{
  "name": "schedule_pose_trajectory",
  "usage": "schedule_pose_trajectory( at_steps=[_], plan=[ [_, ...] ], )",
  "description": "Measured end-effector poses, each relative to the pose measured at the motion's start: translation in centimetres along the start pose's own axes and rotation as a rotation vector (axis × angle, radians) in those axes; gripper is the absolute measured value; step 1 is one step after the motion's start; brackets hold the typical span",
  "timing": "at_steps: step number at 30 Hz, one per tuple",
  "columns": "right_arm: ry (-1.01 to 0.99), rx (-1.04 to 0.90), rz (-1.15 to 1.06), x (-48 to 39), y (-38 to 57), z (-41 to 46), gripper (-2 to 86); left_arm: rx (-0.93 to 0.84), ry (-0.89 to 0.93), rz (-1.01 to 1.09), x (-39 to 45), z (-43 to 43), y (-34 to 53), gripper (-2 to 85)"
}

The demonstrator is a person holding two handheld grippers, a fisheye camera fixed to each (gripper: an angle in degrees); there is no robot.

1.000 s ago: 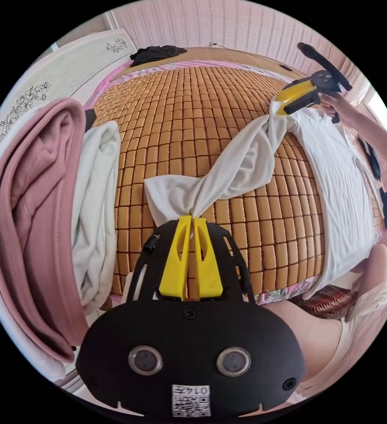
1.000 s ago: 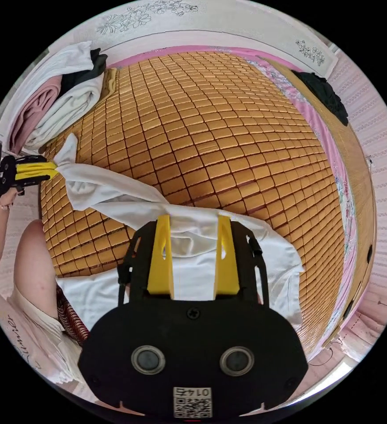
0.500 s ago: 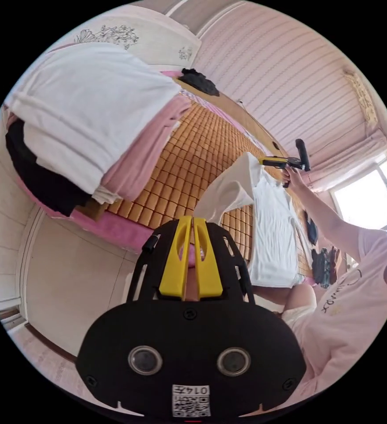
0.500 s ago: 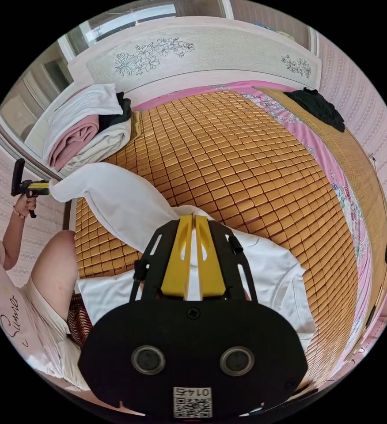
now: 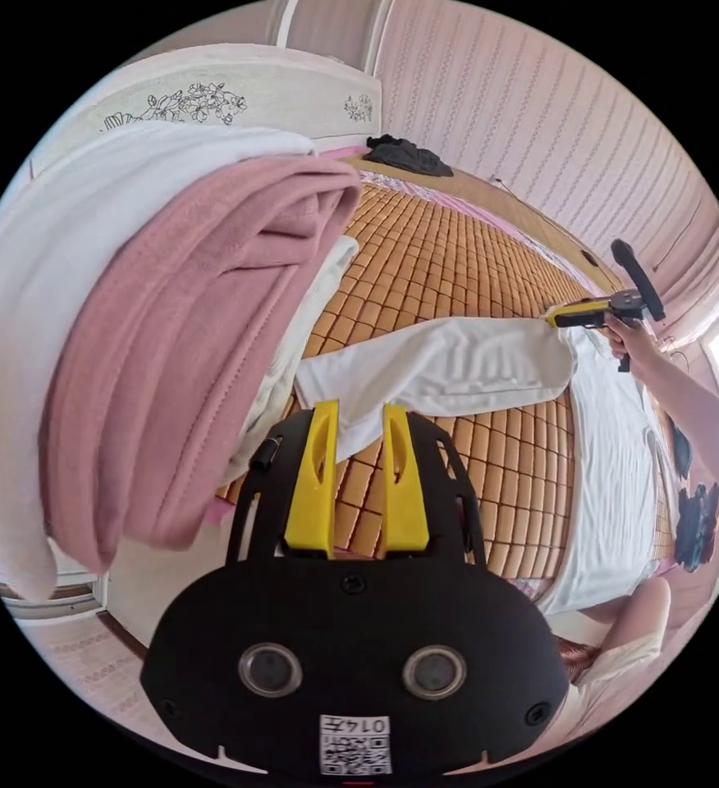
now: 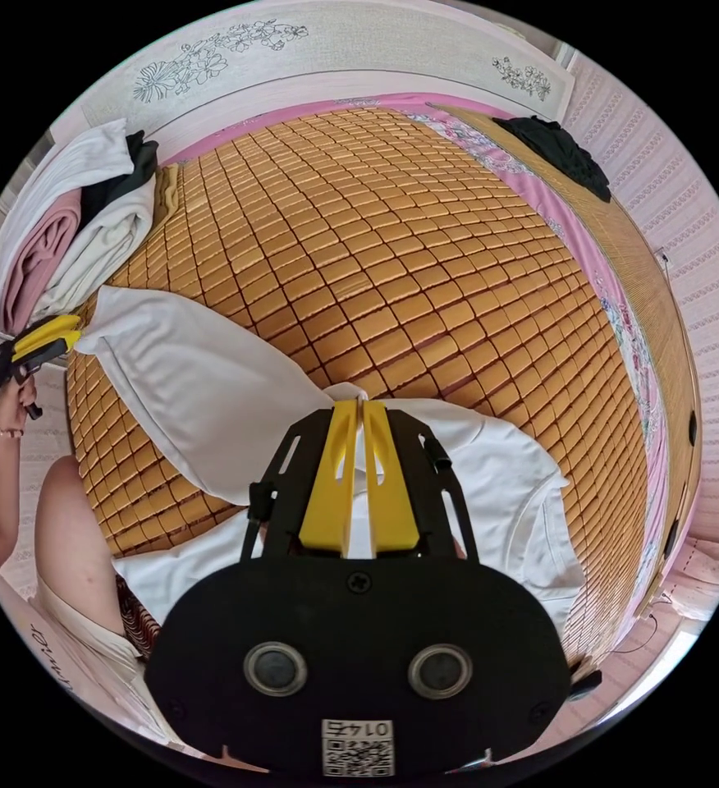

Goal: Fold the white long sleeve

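Note:
The white long-sleeve shirt [image 5: 614, 443] lies on the bamboo mat [image 5: 425, 246], its sleeve [image 5: 441, 369] stretched out flat toward me. In the left gripper view, my left gripper [image 5: 359, 406] is open, and the cuff end of the sleeve lies between its parted jaws. At the shoulder end, the right gripper [image 5: 565, 316] pinches the cloth, held by a hand. In the right gripper view, my right gripper [image 6: 362, 404] is shut on the shirt [image 6: 491, 484] where the sleeve [image 6: 195, 386] joins the body. The left gripper [image 6: 43, 336] sits at the sleeve's far tip.
A stack of folded pink and white clothes [image 5: 171, 328] rests close by the left gripper, at the mat's corner [image 6: 64, 222]. A black garment [image 6: 556, 148] lies by the headboard [image 6: 335, 41]. Dark clothes [image 5: 700, 525] sit past the shirt. The person's knee [image 6: 72, 525] is at the bed edge.
The left gripper has opened and the lifted sleeve now lies flat on the mat. The right gripper, open a second ago, has stayed shut on the shoulder since half a second ago.

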State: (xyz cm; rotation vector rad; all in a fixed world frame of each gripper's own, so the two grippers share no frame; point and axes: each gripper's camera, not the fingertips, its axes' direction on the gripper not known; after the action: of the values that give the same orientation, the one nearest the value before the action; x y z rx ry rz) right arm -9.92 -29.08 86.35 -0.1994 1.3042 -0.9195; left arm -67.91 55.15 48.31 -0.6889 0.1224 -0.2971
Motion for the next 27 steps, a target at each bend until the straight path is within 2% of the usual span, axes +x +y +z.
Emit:
schedule_pose_trajectory(
  at_steps=[3,4,5,9,13,15,17,20,23,27],
  plan=[
    [0.01,-0.006,0.011,0.6,0.2,0.1,-0.4,-0.129,-0.044,-0.04,-0.2,3.5,-0.3,5.5],
    [0.004,-0.012,0.018,1.0,0.3,0.3,-0.2,-0.073,-0.049,-0.021,0.0,3.1,0.3,2.1],
    [-0.01,-0.015,0.026,1.4,0.4,0.5,0.1,-0.11,-0.079,0.017,0.3,3.3,0.7,0.2],
    [-0.085,0.021,0.076,2.8,1.1,0.6,2.2,-0.115,-0.125,0.069,1.0,2.7,2.9,-0.8],
    [-0.186,0.061,0.095,3.9,2.0,0.7,5.7,-0.146,-0.321,0.111,2.5,2.5,4.2,-1.0],
    [-0.28,0.087,0.119,4.9,2.6,0.6,6.0,-0.151,-0.348,0.123,2.8,3.0,4.5,-1.0],
    [-0.361,0.141,0.176,6.8,4.3,-0.1,6.0,-0.123,-0.326,0.096,2.6,2.9,5.1,-1.0],
    [-0.248,0.182,0.267,9.5,7.4,-1.2,3.3,0.004,-0.188,0.045,1.5,0.9,6.7,-1.0],
    [-0.157,0.112,0.276,10.8,9.4,-0.4,0.9,0.108,-0.097,0.007,0.9,-1.1,8.4,-1.0],
    [-0.149,0.066,0.291,11.0,10.0,0.9,-0.1,0.096,-0.048,-0.002,0.8,0.1,8.6,-1.0]
  ],
)
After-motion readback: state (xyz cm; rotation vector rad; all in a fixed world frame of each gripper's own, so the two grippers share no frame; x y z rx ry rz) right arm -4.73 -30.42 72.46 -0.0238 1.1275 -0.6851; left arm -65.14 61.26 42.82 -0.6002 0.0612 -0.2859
